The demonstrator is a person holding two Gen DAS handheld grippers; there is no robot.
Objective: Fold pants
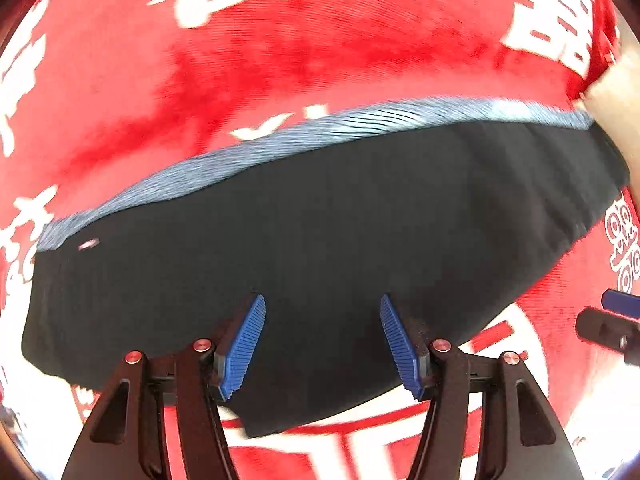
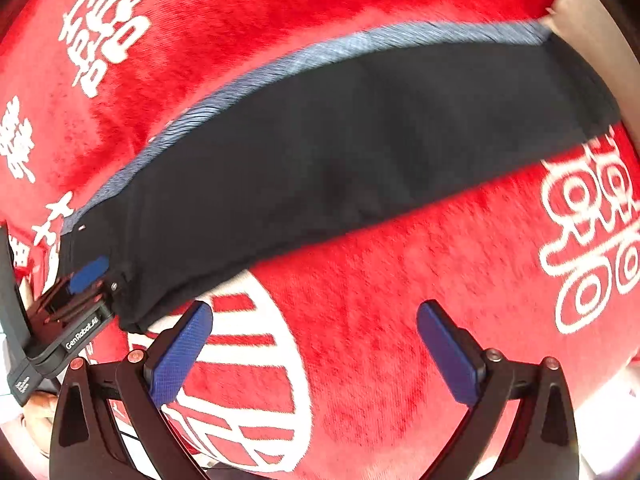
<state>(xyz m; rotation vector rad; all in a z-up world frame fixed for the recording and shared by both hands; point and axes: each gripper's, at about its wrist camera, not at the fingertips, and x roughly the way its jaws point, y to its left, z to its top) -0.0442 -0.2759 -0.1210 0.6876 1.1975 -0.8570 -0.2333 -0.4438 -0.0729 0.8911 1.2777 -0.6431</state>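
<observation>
- Left wrist view: my left gripper hangs over the black pants, its blue pads apart with nothing pinched between them.
- Pants lie folded on the red blanket, grey-blue waistband along their far edge.
- Right wrist view: my right gripper gapes wide beside the pants' near edge, over bare blanket.

There was one pair of dark, nearly black pants with one blue-grey ribbed waistband, one red plush cloth with white printed characters, and two black grippers with blue pads, left and right.
</observation>
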